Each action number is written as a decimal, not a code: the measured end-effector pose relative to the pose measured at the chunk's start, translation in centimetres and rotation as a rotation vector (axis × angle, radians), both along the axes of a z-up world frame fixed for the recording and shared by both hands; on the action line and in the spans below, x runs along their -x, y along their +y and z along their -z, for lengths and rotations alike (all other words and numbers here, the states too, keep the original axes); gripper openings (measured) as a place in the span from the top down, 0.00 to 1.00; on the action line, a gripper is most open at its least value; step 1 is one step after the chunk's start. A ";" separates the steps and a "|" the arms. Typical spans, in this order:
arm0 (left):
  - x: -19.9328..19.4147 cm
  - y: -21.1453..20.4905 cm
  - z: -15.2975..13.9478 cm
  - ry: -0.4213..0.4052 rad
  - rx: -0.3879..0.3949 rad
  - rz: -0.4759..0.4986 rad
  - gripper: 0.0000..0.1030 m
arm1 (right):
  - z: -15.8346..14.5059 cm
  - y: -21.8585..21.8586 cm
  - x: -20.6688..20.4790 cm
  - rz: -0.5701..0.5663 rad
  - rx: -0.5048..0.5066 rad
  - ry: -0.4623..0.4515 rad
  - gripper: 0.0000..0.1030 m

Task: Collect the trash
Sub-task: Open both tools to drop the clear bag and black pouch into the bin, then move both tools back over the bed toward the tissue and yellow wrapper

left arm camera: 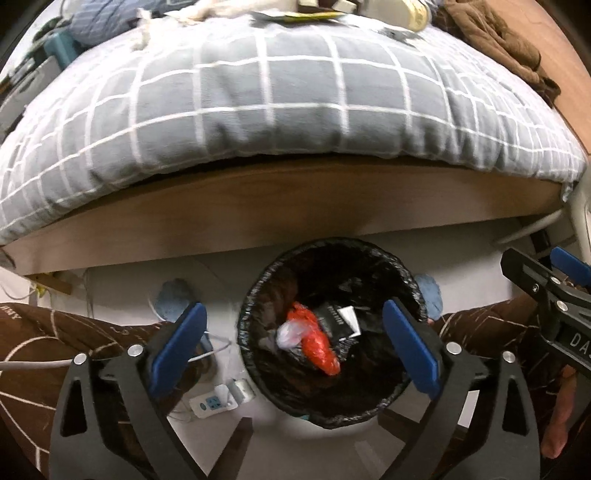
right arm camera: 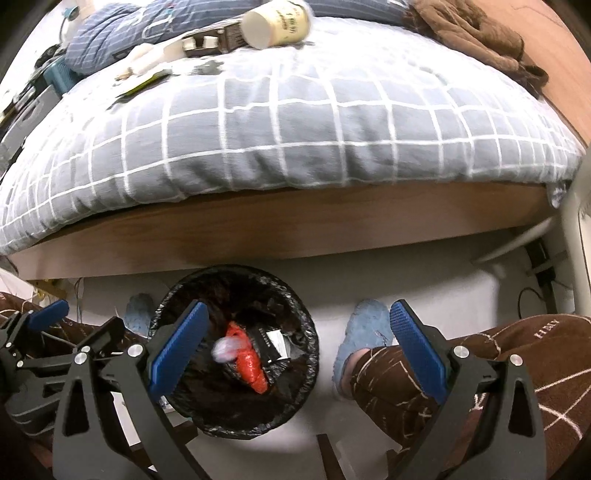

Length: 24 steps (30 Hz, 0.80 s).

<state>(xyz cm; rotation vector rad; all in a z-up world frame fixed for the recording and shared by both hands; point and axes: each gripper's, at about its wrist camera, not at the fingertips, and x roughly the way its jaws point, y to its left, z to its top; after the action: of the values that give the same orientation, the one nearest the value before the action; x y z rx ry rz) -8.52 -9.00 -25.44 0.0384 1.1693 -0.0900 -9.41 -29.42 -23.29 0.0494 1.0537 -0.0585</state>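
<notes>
A round bin with a black liner (left arm camera: 255,295) (right arm camera: 310,354) stands on the floor by the bed. In it lie an orange-red plastic bag (left arm camera: 319,345) (right arm camera: 253,369), a pale crumpled bag (left arm camera: 291,332) (right arm camera: 227,349) and a dark packet (left arm camera: 332,317). My left gripper (left arm camera: 295,347) is open and empty, right above the bin. My right gripper (right arm camera: 299,343) is open and empty, above the bin's right rim. On the bed lie a paper cup (right arm camera: 275,24) (left arm camera: 413,13), a dark box (right arm camera: 210,38), white scraps (right arm camera: 147,59) and a flat wrapper (right arm camera: 142,86) (left arm camera: 295,15).
The bed has a grey checked cover (left arm camera: 277,103) and a wooden frame (left arm camera: 295,206). Brown clothing (right arm camera: 476,29) lies at its far right. A power strip with cables (left arm camera: 210,404) lies left of the bin. The person's brown-trousered legs and blue slippers (right arm camera: 364,332) flank the bin.
</notes>
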 end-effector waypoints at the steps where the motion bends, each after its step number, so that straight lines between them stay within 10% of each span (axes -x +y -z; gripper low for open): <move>1: 0.1 0.4 -0.1 -0.003 0.002 -0.008 0.07 | -0.1 0.5 -0.1 -0.014 0.003 -0.005 0.08; 24: 0.2 6.7 -7.5 -0.161 -0.014 -0.130 0.06 | -6.0 6.4 -1.5 -0.154 0.023 -0.158 0.08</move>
<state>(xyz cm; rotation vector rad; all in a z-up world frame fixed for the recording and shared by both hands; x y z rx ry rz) -8.67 -2.26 -17.98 -0.0178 1.0083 0.0355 -7.95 -22.98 -17.34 -0.0471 0.8962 0.0718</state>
